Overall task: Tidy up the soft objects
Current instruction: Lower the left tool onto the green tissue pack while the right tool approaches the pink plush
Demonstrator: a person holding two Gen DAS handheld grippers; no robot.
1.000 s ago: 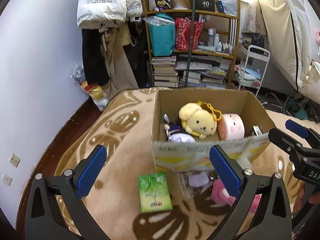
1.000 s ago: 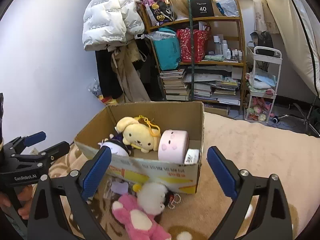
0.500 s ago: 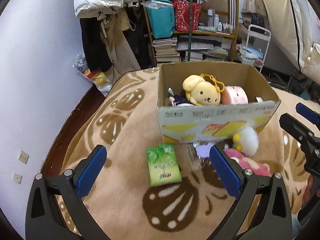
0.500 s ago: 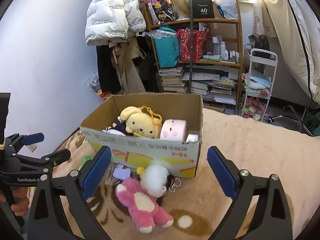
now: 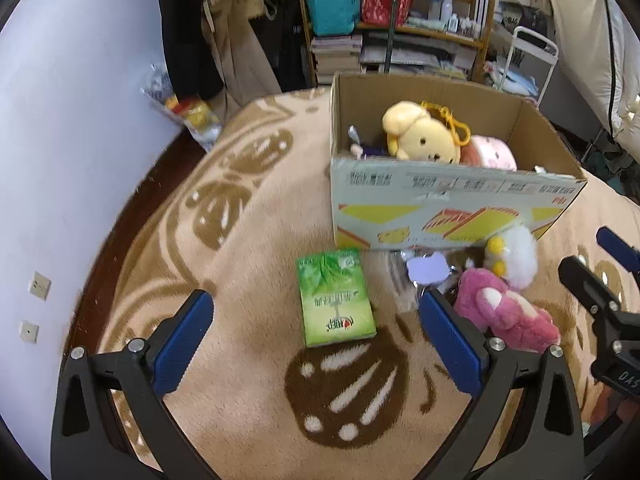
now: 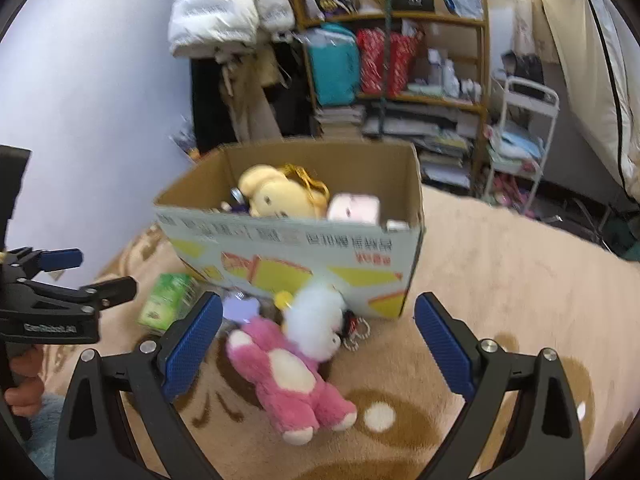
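A cardboard box [image 5: 452, 208] [image 6: 296, 256] stands on the tan rug and holds a yellow dog plush [image 5: 420, 138] [image 6: 276, 196], a pink roll plush [image 5: 490, 156] [image 6: 354, 208] and a small purple toy. In front of the box lie a pink bear plush [image 5: 504, 316] [image 6: 292, 376], a white fluffy plush [image 5: 514, 256] [image 6: 316, 320], a lilac cat-shaped piece [image 5: 426, 268] and a green tissue pack [image 5: 334, 298] [image 6: 168, 300]. My left gripper [image 5: 316, 344] is open above the tissue pack. My right gripper [image 6: 316, 340] is open around the pink bear, above it.
A shelf [image 6: 392, 48] with bags and books, hanging coats [image 6: 224, 20] and a white cart [image 6: 520, 136] stand behind the box. The wall [image 5: 60, 120] is at the left. The rug [image 6: 500, 280] stretches to the right.
Both grippers have drawn back from the box and tilted down. The tissue pack and the pink bear now sit more centrally between the fingers.
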